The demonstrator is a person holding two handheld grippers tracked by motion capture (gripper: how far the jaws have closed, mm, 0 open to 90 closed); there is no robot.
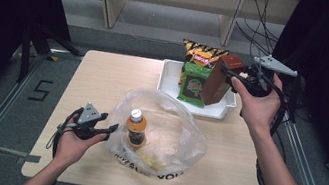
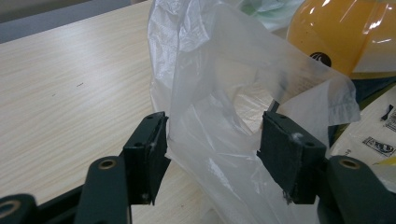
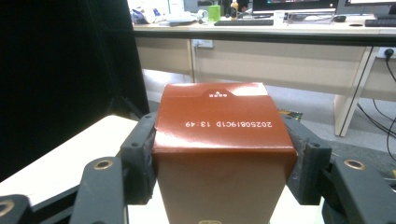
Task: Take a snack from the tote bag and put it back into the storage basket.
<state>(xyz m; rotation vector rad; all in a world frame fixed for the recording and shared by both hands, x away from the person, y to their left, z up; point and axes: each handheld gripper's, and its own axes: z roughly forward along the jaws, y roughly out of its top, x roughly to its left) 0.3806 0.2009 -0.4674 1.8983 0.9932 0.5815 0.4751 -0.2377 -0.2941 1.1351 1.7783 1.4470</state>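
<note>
A clear plastic bag (image 1: 170,134) lies open on the wooden table (image 1: 104,77), with an orange drink bottle (image 1: 136,128) upright inside it. My left gripper (image 1: 109,130) sits at the bag's left edge. In the left gripper view its jaws (image 2: 212,154) stand apart, with a loose fold of the bag's film (image 2: 215,116) between the pads. My right gripper (image 1: 229,78) is shut on a brown carton (image 1: 219,79) and holds it tilted over the right end of a white tray (image 1: 168,80). The right gripper (image 3: 219,154) has its pads pressed on both sides of the carton (image 3: 219,126).
Inside the tray stand an orange-and-black chips bag (image 1: 203,52) and a green snack packet (image 1: 194,85). Yellow items lie at the bottom of the plastic bag (image 1: 148,160). Metal rails run along both sides of the table, with dark curtains beyond them.
</note>
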